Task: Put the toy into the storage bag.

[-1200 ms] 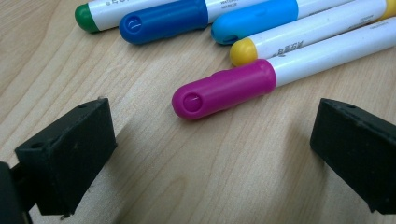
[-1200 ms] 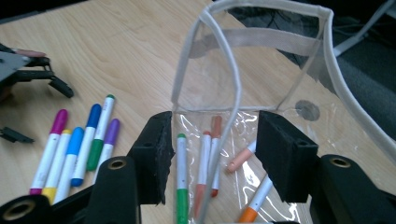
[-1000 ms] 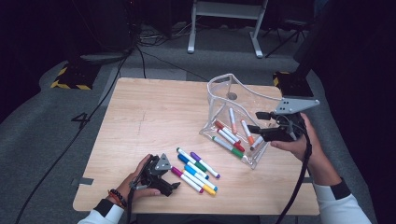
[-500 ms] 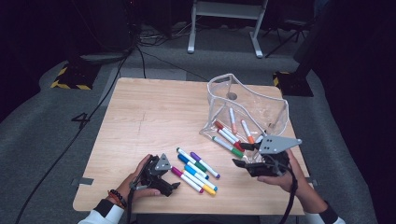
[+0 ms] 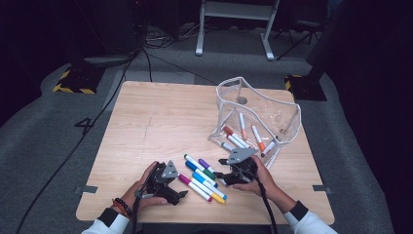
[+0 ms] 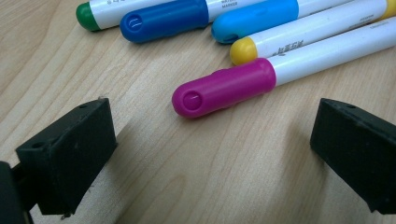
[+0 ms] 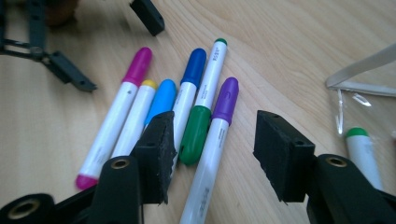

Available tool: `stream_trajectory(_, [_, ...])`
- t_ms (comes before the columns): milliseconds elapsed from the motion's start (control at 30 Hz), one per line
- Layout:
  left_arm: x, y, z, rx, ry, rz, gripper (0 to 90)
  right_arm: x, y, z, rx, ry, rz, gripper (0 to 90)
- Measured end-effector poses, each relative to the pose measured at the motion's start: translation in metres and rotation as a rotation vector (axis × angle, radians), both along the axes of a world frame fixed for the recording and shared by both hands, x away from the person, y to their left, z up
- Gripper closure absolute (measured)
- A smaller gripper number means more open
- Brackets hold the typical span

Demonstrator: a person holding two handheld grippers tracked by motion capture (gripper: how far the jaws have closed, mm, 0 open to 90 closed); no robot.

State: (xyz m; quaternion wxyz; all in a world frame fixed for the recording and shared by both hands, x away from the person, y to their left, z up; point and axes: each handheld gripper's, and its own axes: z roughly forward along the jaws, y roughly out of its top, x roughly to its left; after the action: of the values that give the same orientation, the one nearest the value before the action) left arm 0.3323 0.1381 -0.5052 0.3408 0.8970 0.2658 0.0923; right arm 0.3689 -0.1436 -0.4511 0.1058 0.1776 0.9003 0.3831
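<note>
So several markers already lie inside the clear pouch (image 5: pixel 272 109), and six are left loose in a row on the surface (image 5: pixel 146 122) in front of me. My right hand-held gripper (image 7: pixel 212 149) has come down over that row with its jaws about half open and just closing in; the purple marker (image 7: pixel 217 135) and a green cap sit between them, nothing pinched yet. That purple marker lies flat, long axis running away from my jaws, cap end pointing toward the far hand. My left hand-held gripper (image 6: pixel 210 154) rests wide open and empty just short of the magenta marker (image 6: pixel 224 91)
</note>
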Motion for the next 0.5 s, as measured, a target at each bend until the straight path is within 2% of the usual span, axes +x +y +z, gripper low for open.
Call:
stream_trajectory(67, [0.000,0.000,0.000,-0.001,0.000,0.001,0.5,0.009,0.008,-0.007,0.008,0.028,-0.001,50.6])
stream_trajectory(167, [0.000,0.000,0.000,-0.001,0.001,0.001,0.5,0.017,0.017,-0.016,-0.016,0.020,0.006,53.6])
stream_trajectory(233, [0.000,0.000,0.000,0.000,0.001,0.000,0.5,0.022,0.021,-0.021,-0.005,0.042,-0.005,54.9])
stream_trajectory(300, [-0.001,0.000,0.000,0.000,0.001,0.000,0.5,0.025,0.023,-0.026,-0.021,0.042,-0.024,57.3])
stream_trajectory(433, [-0.001,0.000,0.000,-0.001,0.001,0.000,0.5,0.031,0.021,-0.033,-0.035,0.069,-0.054,59.8])
stream_trajectory(500, [-0.001,0.000,0.000,0.000,0.000,0.000,0.5,0.032,0.021,-0.038,-0.065,0.054,-0.060,59.4])
